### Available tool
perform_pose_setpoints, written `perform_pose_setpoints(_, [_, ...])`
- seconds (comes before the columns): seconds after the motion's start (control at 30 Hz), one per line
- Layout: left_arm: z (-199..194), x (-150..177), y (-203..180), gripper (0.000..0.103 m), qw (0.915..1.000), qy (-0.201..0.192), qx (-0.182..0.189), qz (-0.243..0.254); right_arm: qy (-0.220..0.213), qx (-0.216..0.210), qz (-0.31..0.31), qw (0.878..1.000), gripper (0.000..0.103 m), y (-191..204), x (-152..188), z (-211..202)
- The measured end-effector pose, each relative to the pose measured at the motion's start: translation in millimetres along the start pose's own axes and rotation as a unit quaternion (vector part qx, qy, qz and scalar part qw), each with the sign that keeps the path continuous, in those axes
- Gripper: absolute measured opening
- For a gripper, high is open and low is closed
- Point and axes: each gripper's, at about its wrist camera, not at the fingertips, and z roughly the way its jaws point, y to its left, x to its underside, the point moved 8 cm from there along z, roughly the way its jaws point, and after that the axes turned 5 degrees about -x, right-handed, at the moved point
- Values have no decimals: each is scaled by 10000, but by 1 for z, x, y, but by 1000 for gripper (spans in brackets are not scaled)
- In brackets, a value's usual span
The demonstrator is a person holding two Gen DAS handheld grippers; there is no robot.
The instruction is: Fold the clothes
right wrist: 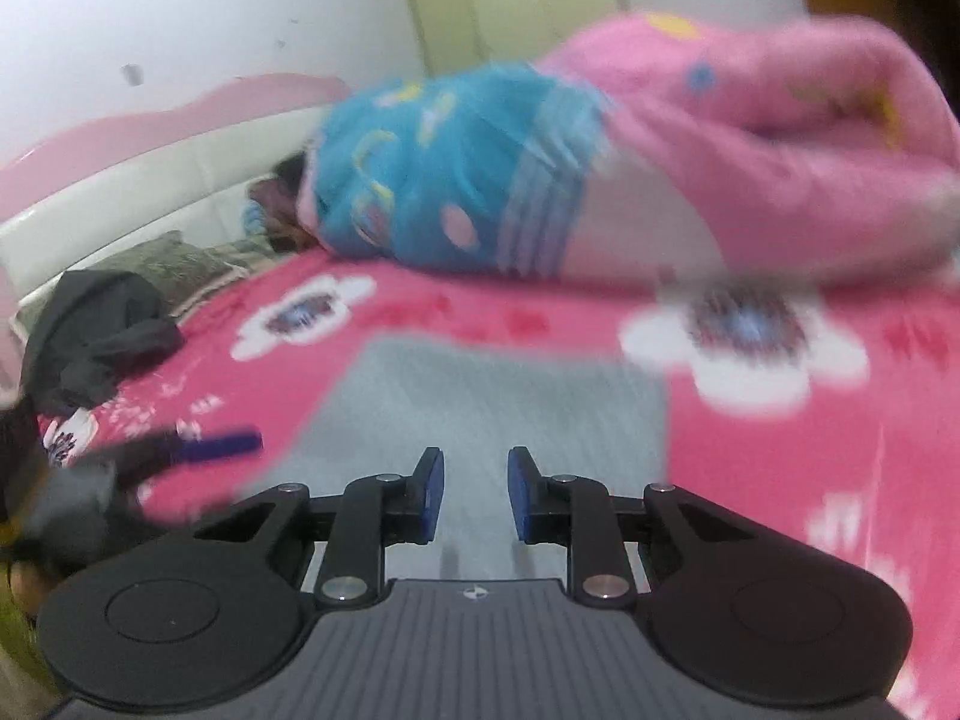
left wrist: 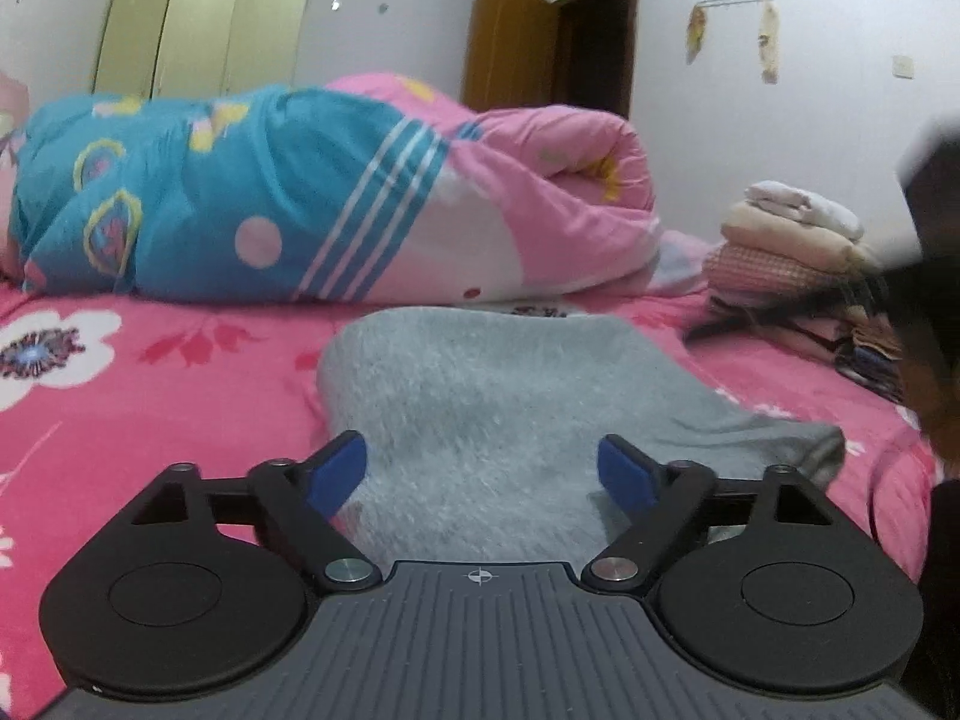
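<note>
Two grippers hover over one fuzzy grey garment point(left wrist: 480, 414) lying flat on a bright pink flowered bedsheet point(left wrist: 180, 396).

Largest is that sheet, covering the bed; along its far side lies a rolled quilt in turquoise and pink point(left wrist: 312, 192), with pale yellow wardrobe doors point(left wrist: 198, 30) against the wall behind. A stack of folded clothes in cream, beige and checked pink point(left wrist: 792, 252) sits at the right, a crumpled black garment point(right wrist: 96, 336) near the headboard. The grey garment lies mid-bed, folded to a rough rectangle. The left gripper point(left wrist: 480, 468) has its blue pads spread wide, nothing pinched. The right gripper point(right wrist: 476, 492) has its pads drawn close with a clear gap, gripping nothing, the grey fabric below them.
</note>
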Motion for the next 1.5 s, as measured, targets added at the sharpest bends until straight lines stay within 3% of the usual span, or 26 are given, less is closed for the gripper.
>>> perform_pose_setpoints(0.17, [10, 17, -2, 92, 9999, 111, -98, -54, 152, -419, -406, 9982, 26, 46, -44, 54])
perform_pose_setpoints(0.37, [14, 27, 3, 92, 9990, 291, -127, -326, 1249, -118, -588, 9904, 25, 37, -3, 162])
perform_pose_setpoints(0.53, [11, 30, 6, 92, 9984, 308, 27, -483, 1064, -327, -319, 9933, 26, 46, -25, 147])
perform_pose_setpoints(0.8, [8, 31, 4, 92, 9981, 353, 65, -498, 1026, -23, 31, 9947, 24, 32, -34, 203])
perform_pose_setpoints(1.0, [4, 31, 3, 92, 9982, 342, 113, -471, 783, 131, -71, 9968, 25, 37, -51, 187])
perform_pose_setpoints(1.1, [-2, 30, 8, 91, 9973, 365, 256, -585, 641, -179, -46, 9978, 26, 43, -57, 160])
perform_pose_setpoints(1.17, [-7, 31, 10, 91, 9961, 391, 379, -694, 731, -347, -433, 9958, 26, 57, -52, 145])
perform_pose_setpoints(1.27, [-10, 35, 14, 91, 9929, 524, 574, -903, 983, -634, -1211, 9857, 25, 78, -29, 131])
perform_pose_setpoints(1.37, [-12, 39, 16, 91, 9892, 675, 779, -1042, 1262, -497, -1748, 9752, 25, 83, -10, 133])
perform_pose_setpoints(1.43, [-13, 42, 15, 91, 9874, 765, 892, -1062, 1256, -796, -1986, 9687, 25, 97, -7, 130])
perform_pose_setpoints(1.5, [-13, 45, 13, 91, 9885, 803, 891, -925, 1222, -1220, -2467, 9536, 25, 121, 1, 124])
